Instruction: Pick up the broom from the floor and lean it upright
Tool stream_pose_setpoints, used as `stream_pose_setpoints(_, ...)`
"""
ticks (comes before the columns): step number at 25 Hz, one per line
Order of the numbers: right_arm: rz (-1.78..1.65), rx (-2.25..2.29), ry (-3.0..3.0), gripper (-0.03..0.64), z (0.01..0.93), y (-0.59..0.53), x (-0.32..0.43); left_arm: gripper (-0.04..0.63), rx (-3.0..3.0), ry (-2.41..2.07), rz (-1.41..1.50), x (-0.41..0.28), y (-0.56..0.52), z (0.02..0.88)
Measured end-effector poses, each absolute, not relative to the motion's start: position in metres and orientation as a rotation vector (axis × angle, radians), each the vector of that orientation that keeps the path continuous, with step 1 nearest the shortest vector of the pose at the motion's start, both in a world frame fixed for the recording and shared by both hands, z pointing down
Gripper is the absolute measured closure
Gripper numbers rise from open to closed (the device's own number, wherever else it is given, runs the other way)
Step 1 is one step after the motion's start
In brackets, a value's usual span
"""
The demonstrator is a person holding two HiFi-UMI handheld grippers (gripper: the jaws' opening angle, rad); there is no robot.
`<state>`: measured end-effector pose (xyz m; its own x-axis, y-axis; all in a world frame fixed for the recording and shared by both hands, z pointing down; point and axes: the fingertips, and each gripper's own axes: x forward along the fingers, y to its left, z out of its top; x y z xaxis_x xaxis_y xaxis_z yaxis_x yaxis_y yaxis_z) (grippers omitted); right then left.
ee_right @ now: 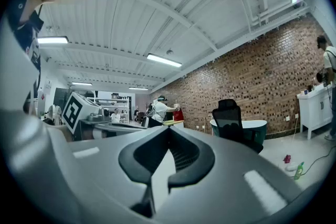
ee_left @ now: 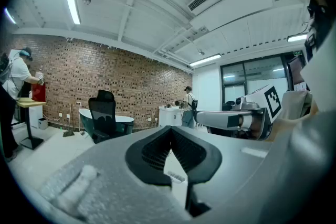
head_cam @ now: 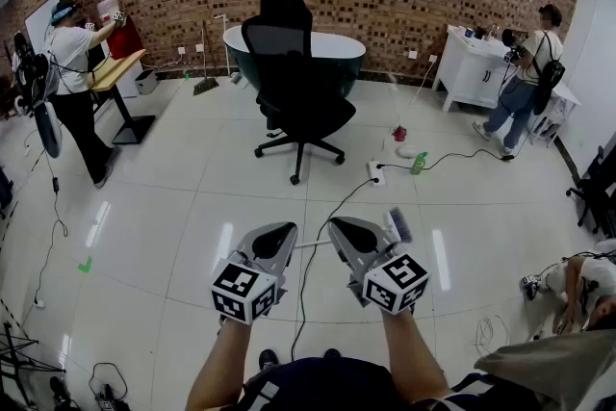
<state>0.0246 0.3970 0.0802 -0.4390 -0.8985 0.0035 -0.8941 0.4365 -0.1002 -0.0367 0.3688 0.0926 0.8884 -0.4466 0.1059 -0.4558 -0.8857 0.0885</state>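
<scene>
Pale-handled, grey-bristled broom (head_cam: 398, 225) lies flat under the left gripper (head_cam: 288, 231) and right gripper (head_cam: 338, 226), both pressed shut on nothing; its thin handle could roll away, and the black floor cable (head_cam: 304, 298) could snag.

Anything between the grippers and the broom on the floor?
Nothing visible. The broom lies on the floor just below the left gripper and right gripper, both shut and empty. Only a black cable crosses the floor at its handle; it might snag.
</scene>
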Motion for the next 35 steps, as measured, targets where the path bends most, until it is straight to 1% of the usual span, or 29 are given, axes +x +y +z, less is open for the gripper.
stream_pose_setpoints(7,-0.119,-1.631,2.628,0.614,0.086,0.420,0.072,0.594,2.947,-0.750,0.128,-0.001,0.386,0.097)
stream_pose_setpoints(14,-0.151,-1.639,2.620,0.614,0.099,0.419,0.105,0.594,2.905,-0.824,0.187,0.002,0.375,0.112)
stream_pose_setpoints(19,-0.216,-1.672,2.631,0.614,0.118,0.405,0.117,0.594,2.878,-0.799,0.218,0.013,0.357,0.129)
stream_pose_setpoints(24,-0.280,-1.711,2.647,0.615,0.141,0.364,0.118,0.595,2.854,-0.733,0.229,0.023,0.316,0.153)
stream_pose_setpoints(35,-0.411,-1.790,2.693,0.614,0.175,0.219,0.105,0.594,2.804,-0.593,0.240,0.026,0.176,0.198)
